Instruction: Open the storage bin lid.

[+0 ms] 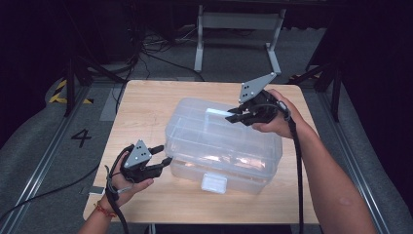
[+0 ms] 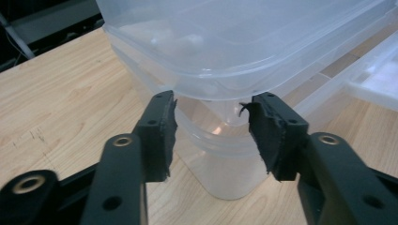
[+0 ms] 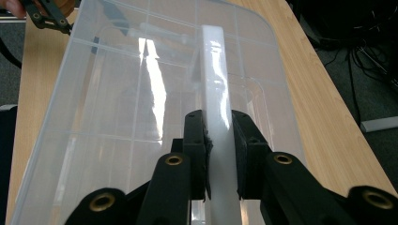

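The clear plastic storage box (image 1: 221, 146) sat on the wooden table (image 1: 146, 107), toward its right half, with its white front latch (image 1: 214, 184) facing the person. Its walls were see-through, and glare on the lid (image 3: 141, 117) made the inside hard to read: faint divider lines showed through the lid in the right gripper view, but whether any compartment held something could not be told. A pinkish shimmer inside the box near its front wall, seen from above, was too blurred to name.

The right gripper (image 3: 218, 140) was at the box's top, at the far right end, its jaws closed tight on the white carrying handle (image 3: 213, 75), which ran between the pads and was cut off at the bottom of that view. From above, the right hand (image 1: 272, 119) hid part of that grip.

The left gripper (image 2: 211, 129) stood at the box's near left corner, its jaws partly open on either side of the rounded corner, the pads apart from the plastic. In the high view the left hand (image 1: 129, 183) lay just left of the box.
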### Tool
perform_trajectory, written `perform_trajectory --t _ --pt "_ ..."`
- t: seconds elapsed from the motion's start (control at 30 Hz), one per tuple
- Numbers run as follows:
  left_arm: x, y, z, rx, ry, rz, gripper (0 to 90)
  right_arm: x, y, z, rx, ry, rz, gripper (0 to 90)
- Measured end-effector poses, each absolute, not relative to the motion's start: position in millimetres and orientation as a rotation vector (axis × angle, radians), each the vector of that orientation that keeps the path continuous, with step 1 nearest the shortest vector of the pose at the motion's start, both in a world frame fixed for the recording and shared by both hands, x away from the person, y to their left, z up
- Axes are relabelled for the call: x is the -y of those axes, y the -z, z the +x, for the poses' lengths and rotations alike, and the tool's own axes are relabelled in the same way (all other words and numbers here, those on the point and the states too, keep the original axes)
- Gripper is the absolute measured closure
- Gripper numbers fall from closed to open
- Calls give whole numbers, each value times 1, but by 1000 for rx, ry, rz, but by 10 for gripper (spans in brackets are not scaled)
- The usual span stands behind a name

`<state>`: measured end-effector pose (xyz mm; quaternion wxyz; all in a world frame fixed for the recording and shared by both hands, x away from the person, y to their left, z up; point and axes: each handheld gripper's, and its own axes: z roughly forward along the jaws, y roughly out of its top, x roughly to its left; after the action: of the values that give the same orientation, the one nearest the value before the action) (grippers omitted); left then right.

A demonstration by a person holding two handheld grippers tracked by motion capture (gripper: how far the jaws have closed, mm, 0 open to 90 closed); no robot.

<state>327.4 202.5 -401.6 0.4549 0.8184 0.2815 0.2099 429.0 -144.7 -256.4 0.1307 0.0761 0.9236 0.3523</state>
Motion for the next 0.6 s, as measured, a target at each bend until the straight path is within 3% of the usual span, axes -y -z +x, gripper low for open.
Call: perform_trajectory --t 0.37,0.6 --pt "-200 399 329 -688 -470 2032 897 145 256 429 -2673 -1030 238 778" --pt "-201 396 331 -704 -427 2008 900 145 256 429 -2649 -1029 256 761"
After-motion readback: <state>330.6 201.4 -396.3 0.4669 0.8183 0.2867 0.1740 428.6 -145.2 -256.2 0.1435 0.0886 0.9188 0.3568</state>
